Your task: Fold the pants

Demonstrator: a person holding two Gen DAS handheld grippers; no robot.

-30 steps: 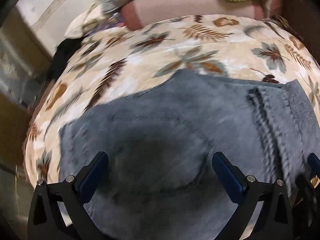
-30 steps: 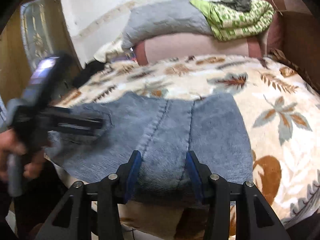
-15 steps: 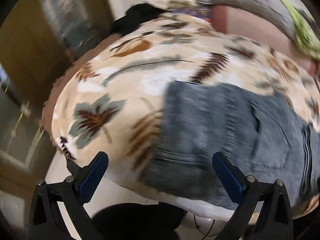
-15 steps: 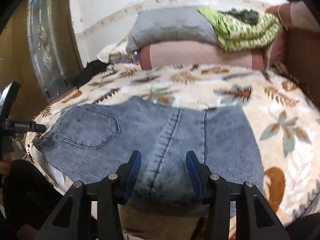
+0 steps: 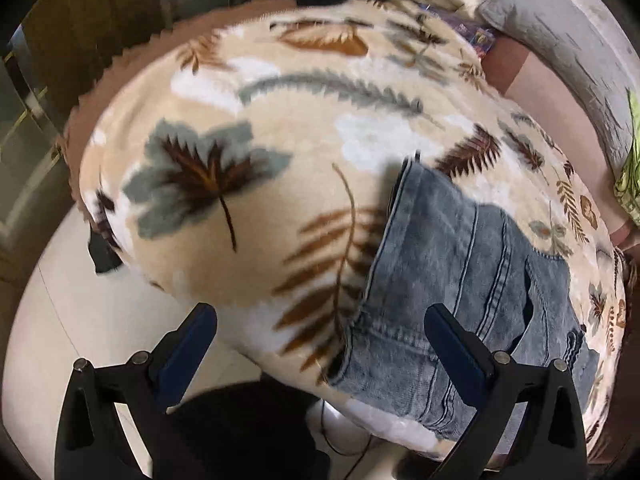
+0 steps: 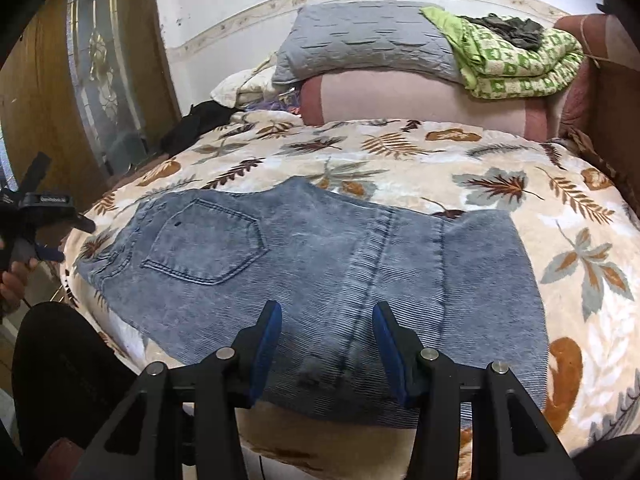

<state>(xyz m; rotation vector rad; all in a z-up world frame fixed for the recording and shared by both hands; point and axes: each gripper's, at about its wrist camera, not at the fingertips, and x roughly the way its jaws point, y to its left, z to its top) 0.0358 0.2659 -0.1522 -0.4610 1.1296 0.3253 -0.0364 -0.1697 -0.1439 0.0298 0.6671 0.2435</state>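
Note:
Blue jeans point(image 6: 312, 264) lie folded flat across the near part of a leaf-patterned blanket point(image 6: 580, 216), back pocket up, waistband toward the left. My right gripper point(image 6: 328, 348) hovers at their near edge, its jaws partly apart astride the seam, pressing nothing. In the left wrist view the jeans point(image 5: 460, 288) show their waistband end on the right. My left gripper point(image 5: 322, 340) stands wide open over the bed's edge, its right finger above the waistband. The right wrist view shows the left gripper point(image 6: 70, 240) at the far left, held in a hand.
A grey pillow point(image 6: 360, 40) and a green patterned quilt point(image 6: 516, 60) rest on a pink cushion point(image 6: 420, 100) at the bed's head. A black garment point(image 6: 196, 124) lies at the far left corner. A wooden door with glass point(image 6: 100, 80) stands left. A dark-clad leg point(image 6: 68, 364) is below.
My left gripper has swung left off the jeans to the waistband end at the bed's edge and rolled. The right gripper has drawn back slightly; the jeans lie as before.

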